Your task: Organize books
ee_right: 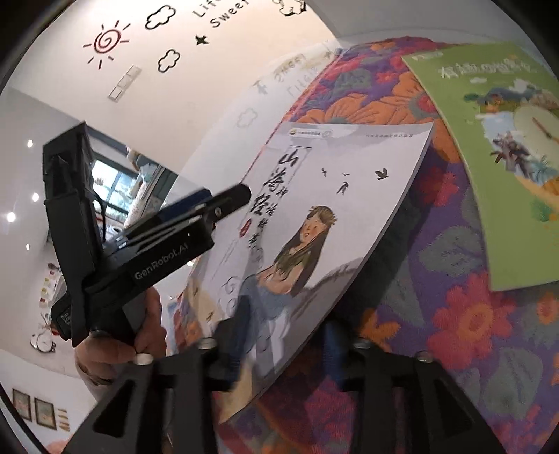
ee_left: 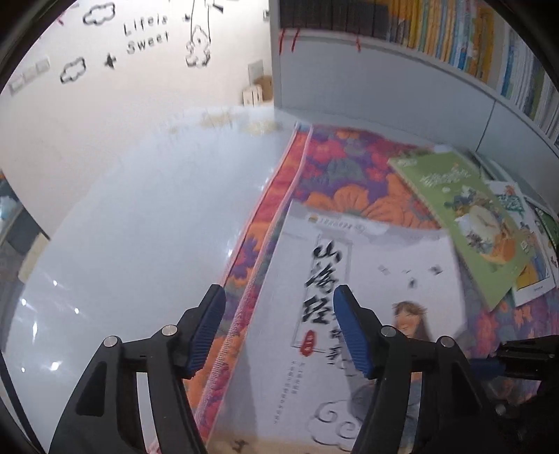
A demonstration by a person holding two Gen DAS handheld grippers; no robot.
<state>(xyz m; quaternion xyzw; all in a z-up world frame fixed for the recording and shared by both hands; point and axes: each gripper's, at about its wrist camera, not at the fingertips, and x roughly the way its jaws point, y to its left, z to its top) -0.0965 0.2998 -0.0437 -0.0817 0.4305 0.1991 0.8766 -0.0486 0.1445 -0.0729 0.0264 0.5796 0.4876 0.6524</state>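
A floral mat point(ee_left: 353, 174) covers the glossy counter point(ee_left: 146, 216). The white book point(ee_right: 314, 223) lies flat on it. Left claw point(ee_left: 277, 333) and right claw point(ee_right: 283, 352) stand open, gripping nothing. Retract both straight, without dragging the cover.

Floral rug point(ee_left: 349, 174), glossy white floor point(ee_left: 139, 227), wall decals point(ee_left: 146, 33)

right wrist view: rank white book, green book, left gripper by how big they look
1. white book, fills the middle of the frame.
2. green book, cut off at the right edge, so its full extent is unsure.
3. left gripper.
The last two look close; nearness to the camera skews all three.
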